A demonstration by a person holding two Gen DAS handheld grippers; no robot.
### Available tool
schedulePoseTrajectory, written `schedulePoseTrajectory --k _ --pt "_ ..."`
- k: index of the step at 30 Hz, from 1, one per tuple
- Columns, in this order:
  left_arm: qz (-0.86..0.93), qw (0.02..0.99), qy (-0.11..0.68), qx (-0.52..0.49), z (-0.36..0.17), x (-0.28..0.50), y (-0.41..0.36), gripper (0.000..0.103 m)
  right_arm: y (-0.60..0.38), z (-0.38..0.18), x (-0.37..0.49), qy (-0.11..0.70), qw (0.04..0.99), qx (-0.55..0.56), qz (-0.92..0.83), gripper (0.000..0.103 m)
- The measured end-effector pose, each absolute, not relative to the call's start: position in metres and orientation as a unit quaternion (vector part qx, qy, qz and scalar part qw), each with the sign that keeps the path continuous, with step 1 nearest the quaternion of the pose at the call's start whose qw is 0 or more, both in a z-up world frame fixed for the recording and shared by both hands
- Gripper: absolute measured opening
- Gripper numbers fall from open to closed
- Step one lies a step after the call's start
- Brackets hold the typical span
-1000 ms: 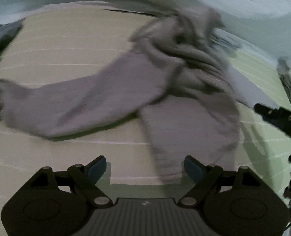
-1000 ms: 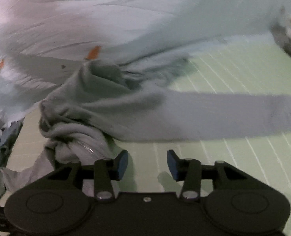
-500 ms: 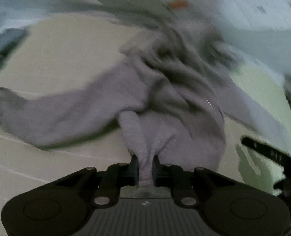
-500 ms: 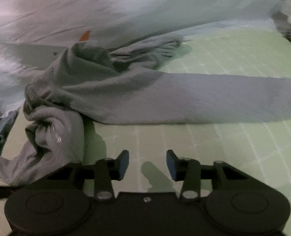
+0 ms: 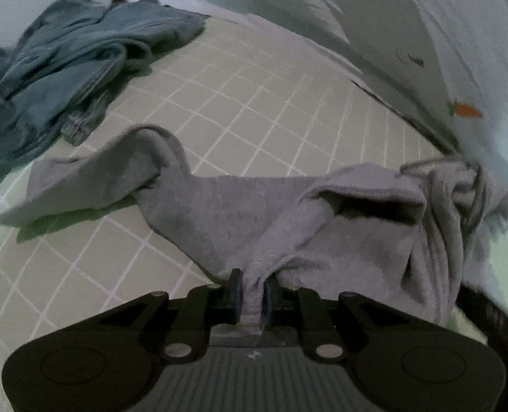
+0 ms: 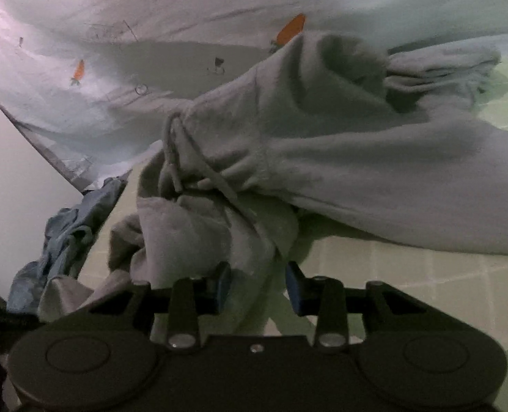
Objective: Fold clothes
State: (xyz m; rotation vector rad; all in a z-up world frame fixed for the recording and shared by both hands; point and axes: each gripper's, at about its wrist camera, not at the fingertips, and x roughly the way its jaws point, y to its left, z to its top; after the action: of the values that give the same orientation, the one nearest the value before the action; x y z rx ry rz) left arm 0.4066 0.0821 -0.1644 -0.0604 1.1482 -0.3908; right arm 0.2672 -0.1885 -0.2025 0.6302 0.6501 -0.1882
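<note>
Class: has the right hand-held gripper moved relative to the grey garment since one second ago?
Yes. The right hand-held gripper has closed in on the grey garment: bunched cloth now sits between its open blue fingers, where bare green mat showed before.

Both wrist views look low, close, sharing the grey garment (image 5: 288, 213), seemingly sweatpants.
</note>
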Motion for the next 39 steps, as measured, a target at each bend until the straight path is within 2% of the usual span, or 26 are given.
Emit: schedulePoseTrajectory --k 2,3,6,7,14,23,28,29,31,32,33,34,36,38,39 --pt "-0.192 0.818 0.542 -0.023 -0.168 0.408 0.082 0.015 -0.192 -0.21 0.273 0.311 0.886 0.332 -0.091 0.04" --pt "-0.195 0.815 0.545 -0.026 -0.169 0.409 0.085 0.015 -0.193 -0.213 0.276 0.308 0.881 0.347 -0.089 0.037" --pt "-0.2 0.807 0.554 -0.044 -0.173 0.415 0.092 0.015 -0.186 -0.201 0.261 0.304 0.886 0.334 -0.1 0.015" --pt "-0.201 0.806 0.555 -0.048 -0.173 0.416 0.094 0.015 -0.183 -0.196 0.256 0.303 0.889 0.328 -0.104 0.012" --pt "-0.214 0.817 0.532 -0.058 -0.154 0.4 0.103 0.014 -0.163 -0.16 0.217 0.293 0.904 0.282 -0.132 0.008" --pt "-0.276 0.803 0.515 -0.115 -0.109 0.339 0.117 0.014 -0.158 -0.083 0.097 0.214 0.92 0.233 -0.23 0.008" --pt "-0.318 0.804 0.487 -0.121 -0.08 0.301 0.114 0.015 -0.157 -0.041 0.059 0.183 0.929 0.201 -0.25 0.008" --pt "-0.312 0.808 0.487 -0.117 -0.082 0.298 0.114 0.016 -0.158 -0.038 0.056 0.182 0.931 0.195 -0.251 0.01" --pt "-0.288 0.813 0.496 -0.095 -0.095 0.295 0.113 0.021 -0.168 -0.053 0.062 0.221 0.922 0.201 -0.245 0.021" --pt "-0.271 0.813 0.511 -0.072 -0.106 0.296 0.112 0.022 -0.173 -0.065 0.066 0.245 0.914 0.205 -0.251 0.031" --pt "-0.254 0.809 0.527 -0.053 -0.117 0.296 0.112 0.023 -0.175 -0.075 0.066 0.262 0.907 0.206 -0.258 0.037" --pt "-0.247 0.806 0.537 -0.044 -0.123 0.294 0.115 0.024 -0.177 -0.085 0.064 0.275 0.902 0.206 -0.263 0.038" --pt "-0.24 0.802 0.546 -0.034 -0.131 0.29 0.122 0.036 -0.18 -0.104 0.059 0.302 0.89 0.205 -0.274 0.046" --pt "-0.234 0.802 0.549 -0.027 -0.134 0.284 0.126 0.045 -0.183 -0.119 0.05 0.318 0.88 0.216 -0.28 0.049" --pt "-0.234 0.8 0.552 -0.026 -0.136 0.284 0.125 0.046 -0.186 -0.127 0.045 0.327 0.874 0.225 -0.28 0.051"
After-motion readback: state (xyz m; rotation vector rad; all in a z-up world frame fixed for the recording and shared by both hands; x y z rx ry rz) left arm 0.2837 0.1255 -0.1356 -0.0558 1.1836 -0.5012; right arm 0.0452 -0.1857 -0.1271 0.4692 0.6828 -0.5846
